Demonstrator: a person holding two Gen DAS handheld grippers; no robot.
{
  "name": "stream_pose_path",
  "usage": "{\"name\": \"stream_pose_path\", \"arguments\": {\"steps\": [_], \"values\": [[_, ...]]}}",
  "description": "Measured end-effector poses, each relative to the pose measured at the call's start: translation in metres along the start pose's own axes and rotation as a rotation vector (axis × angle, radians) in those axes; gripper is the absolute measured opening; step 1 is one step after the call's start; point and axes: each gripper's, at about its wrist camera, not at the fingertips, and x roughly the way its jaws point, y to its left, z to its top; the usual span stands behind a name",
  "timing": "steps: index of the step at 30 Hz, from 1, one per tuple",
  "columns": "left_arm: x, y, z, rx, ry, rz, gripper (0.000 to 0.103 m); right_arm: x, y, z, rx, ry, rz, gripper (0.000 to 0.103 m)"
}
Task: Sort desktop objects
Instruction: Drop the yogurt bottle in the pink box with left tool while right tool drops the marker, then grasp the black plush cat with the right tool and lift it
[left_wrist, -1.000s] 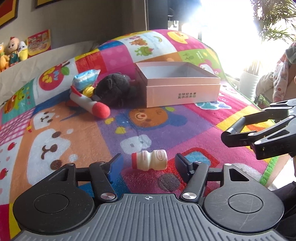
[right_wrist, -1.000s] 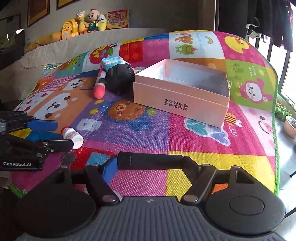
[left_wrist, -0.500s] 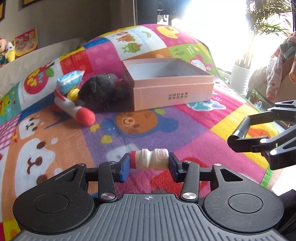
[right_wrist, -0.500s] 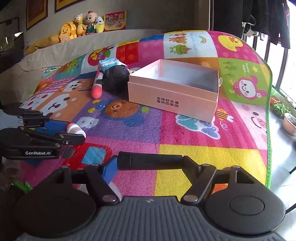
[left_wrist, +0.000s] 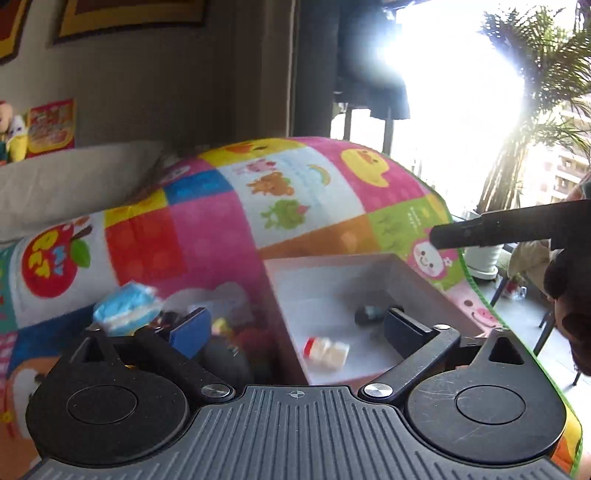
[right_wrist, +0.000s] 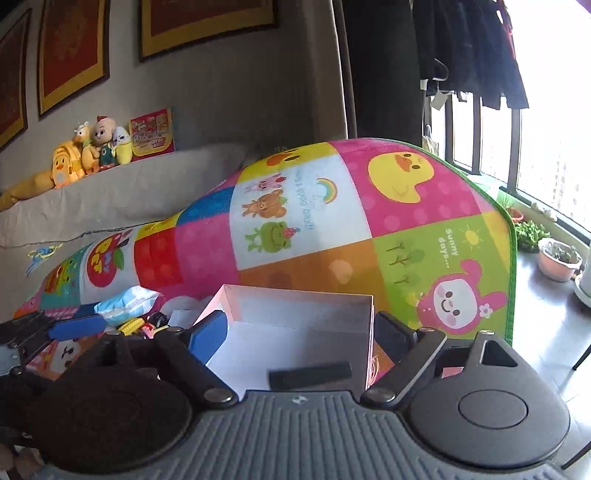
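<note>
Item 1. Patchwork cartoon play mat (right_wrist: 391, 206), multicolour fabric, covers the tabletop; carries everything below.

Item 2. Pale pink open cardboard box (left_wrist: 284, 269), landmark. Sits mid-mat, lid off.

Item 3. Left hand-held gripper (left_wrist: 295, 328), over near edge of box. Jaws opening wide, nothing between pads.

Item 4. Right hand-held gripper (right_wrist: 299, 332), also over near edge of box. Jaws opening, empty; one black finger also shows in left view, above box's far right corner.

Item 5. Dark plush toy (left_wrist: 225, 360), just left of box, against its wall.

Item 6. Blue-white soft packet (left_wrist: 123, 308), left of box, beyond plush.

Item 7. Black cylindrical stick (right_wrist: 310, 374), inside box, near front wall.

Item 8. Small white drink bottle w/ red cap (left_wrist: 327, 352), inside box, on its side, blurred, prob. not settled.

Risks (judgement): bottle may roll or bounce vs. box wall while unsettled; both grippers close together over box, so could knock each other or the rim when pulling back.

In the way: plush pressed to box wall, crowds packet and small yellow/red bits (right_wrist: 135, 325) behind it; next pick there needs approach from left, clear of box.
</note>
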Motion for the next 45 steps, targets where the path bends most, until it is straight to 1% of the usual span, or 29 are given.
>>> {"name": "stream_pose_path", "arguments": {"steps": [3, 6, 9, 11, 13, 14, 15, 17, 18, 19, 20, 21, 23, 24, 25, 26, 27, 28, 29, 31, 32, 34, 37, 39, 40, 42, 43, 44, 45], "values": [[-0.007, 0.027, -0.029, -0.018, 0.092, 0.074, 0.103, 0.008, 0.002, -0.008, -0.023, 0.005, -0.011, 0.088], [-0.019, 0.051, -0.059, -0.08, 0.151, 0.16, 0.103, 0.018, 0.02, -0.017, -0.079, 0.037, -0.016, 0.091], [-0.029, 0.067, -0.077, -0.129, 0.196, 0.261, 0.103, 0.029, 0.056, -0.025, -0.171, 0.064, 0.034, 0.092], [-0.039, 0.076, -0.087, -0.145, 0.178, 0.281, 0.103, 0.036, 0.088, -0.027, -0.248, 0.072, 0.081, 0.092], [-0.047, 0.083, -0.094, -0.167, 0.148, 0.289, 0.103, 0.046, 0.117, -0.025, -0.305, 0.087, 0.13, 0.088], [-0.05, 0.087, -0.097, -0.184, 0.139, 0.284, 0.103, 0.052, 0.132, -0.023, -0.324, 0.104, 0.159, 0.079], [-0.052, 0.09, -0.099, -0.204, 0.134, 0.272, 0.103, 0.06, 0.144, -0.021, -0.333, 0.129, 0.189, 0.075], [-0.055, 0.095, -0.102, -0.245, 0.125, 0.241, 0.103, 0.077, 0.167, -0.018, -0.343, 0.183, 0.246, 0.075], [-0.056, 0.097, -0.102, -0.26, 0.115, 0.23, 0.103, 0.084, 0.179, -0.02, -0.369, 0.2, 0.261, 0.076], [-0.057, 0.098, -0.102, -0.266, 0.103, 0.225, 0.103, 0.091, 0.19, -0.024, -0.407, 0.212, 0.26, 0.079], [-0.058, 0.098, -0.102, -0.27, 0.096, 0.22, 0.103, 0.099, 0.202, -0.03, -0.456, 0.213, 0.237, 0.086], [-0.057, 0.097, -0.102, -0.272, 0.092, 0.214, 0.103, 0.106, 0.212, -0.037, -0.505, 0.207, 0.21, 0.09], [-0.058, 0.096, -0.103, -0.273, 0.083, 0.207, 0.103, 0.118, 0.225, -0.05, -0.594, 0.215, 0.177, 0.09], [-0.058, 0.096, -0.103, -0.272, 0.08, 0.207, 0.103, 0.124, 0.228, -0.055, -0.617, 0.231, 0.17, 0.087], [-0.058, 0.096, -0.104, -0.272, 0.078, 0.205, 0.103, 0.129, 0.23, -0.059, -0.634, 0.251, 0.165, 0.082], [-0.058, 0.097, -0.104, -0.276, 0.077, 0.201, 0.103, 0.133, 0.231, -0.062, -0.646, 0.273, 0.168, 0.073], [-0.058, 0.098, -0.104, -0.282, 0.077, 0.196, 0.103, 0.134, 0.23, -0.064, -0.648, 0.285, 0.178, 0.07], [-0.058, 0.099, -0.105, -0.291, 0.076, 0.194, 0.103, 0.13, 0.229, -0.064, -0.646, 0.27, 0.175, 0.067], [-0.058, 0.101, -0.105, -0.301, 0.073, 0.191, 0.103, 0.124, 0.228, -0.063, -0.641, 0.262, 0.175, 0.065], [-0.06, 0.104, -0.106, -0.323, 0.065, 0.189, 0.103, 0.102, 0.222, -0.058, -0.595, 0.239, 0.184, 0.064], [-0.06, 0.106, -0.107, -0.336, 0.061, 0.187, 0.103, 0.089, 0.217, -0.055, -0.568, 0.228, 0.207, 0.064], [-0.061, 0.109, -0.108, -0.36, 0.061, 0.187, 0.103, 0.054, 0.199, -0.046, -0.485, 0.231, 0.292, 0.065], [-0.061, 0.11, -0.107, -0.377, 0.063, 0.196, 0.103, 0.012, 0.161, -0.043, -0.317, 0.308, 0.42, 0.065], [-0.062, 0.105, -0.105, -0.347, 0.059, 0.205, 0.103, -0.002, 0.132, -0.053, -0.175, 0.4, 0.486, 0.065], [-0.063, 0.1, -0.103, -0.327, 0.062, 0.196, 0.103, -0.005, 0.118, -0.061, -0.109, 0.443, 0.503, 0.065], [-0.064, 0.09, -0.1, -0.302, 0.074, 0.149, 0.103, -0.007, 0.088, -0.084, 0.012, 0.517, 0.508, 0.066], [-0.064, 0.084, -0.098, -0.289, 0.08, 0.124, 0.103, -0.006, 0.076, -0.094, 0.052, 0.541, 0.495, 0.067], [-0.063, 0.077, -0.095, -0.269, 0.083, 0.108, 0.103, -0.004, 0.064, -0.106, 0.09, 0.557, 0.46, 0.068], [-0.063, 0.071, -0.092, -0.243, 0.084, 0.102, 0.103, -0.002, 0.055, -0.114, 0.118, 0.56, 0.428, 0.077]]}}
